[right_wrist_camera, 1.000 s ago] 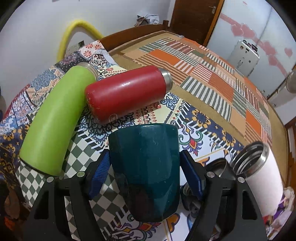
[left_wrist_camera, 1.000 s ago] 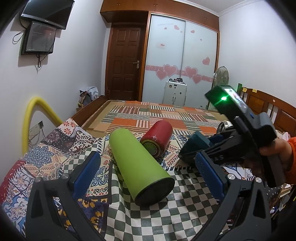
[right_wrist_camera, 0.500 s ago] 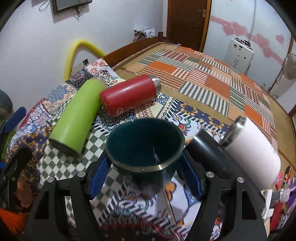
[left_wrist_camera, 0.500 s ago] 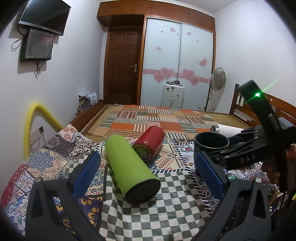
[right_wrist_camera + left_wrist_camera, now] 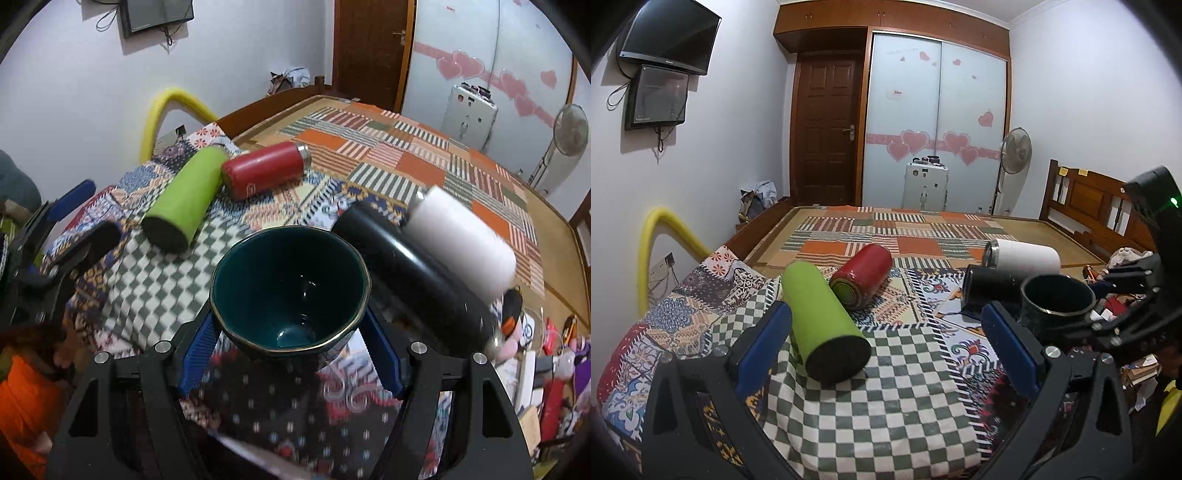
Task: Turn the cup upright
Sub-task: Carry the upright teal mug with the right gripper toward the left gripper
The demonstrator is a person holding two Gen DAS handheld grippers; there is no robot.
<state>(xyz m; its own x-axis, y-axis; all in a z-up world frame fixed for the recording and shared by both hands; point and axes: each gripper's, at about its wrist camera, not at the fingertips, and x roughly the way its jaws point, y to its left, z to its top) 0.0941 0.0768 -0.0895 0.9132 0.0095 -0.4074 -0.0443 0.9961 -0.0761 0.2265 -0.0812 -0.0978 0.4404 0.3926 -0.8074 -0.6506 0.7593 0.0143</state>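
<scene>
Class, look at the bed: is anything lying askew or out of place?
Yes. Four flasks lie on their sides rather than upright: green, red, black and white. Only the teal cup, clamped in the right gripper, has its mouth up.

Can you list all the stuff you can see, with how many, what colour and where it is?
cup: 1, dark teal, mouth up, between the right gripper's fingers
green bottle: 1, lime, lying on the checked cloth
red bottle: 1, red, lying just behind the green one
black bottle: 1, black, lying beside the cup
white bottle: 1, white, lying behind the black one
patchwork cloth: 1, many colours, under the bottles
fan: 1, pale, by the wardrobe
screens: 2, black, on the wall
left gripper: 1, black with blue fingers, open, holding nothing
right gripper: 1, black with blue fingers, shut on the cup
</scene>
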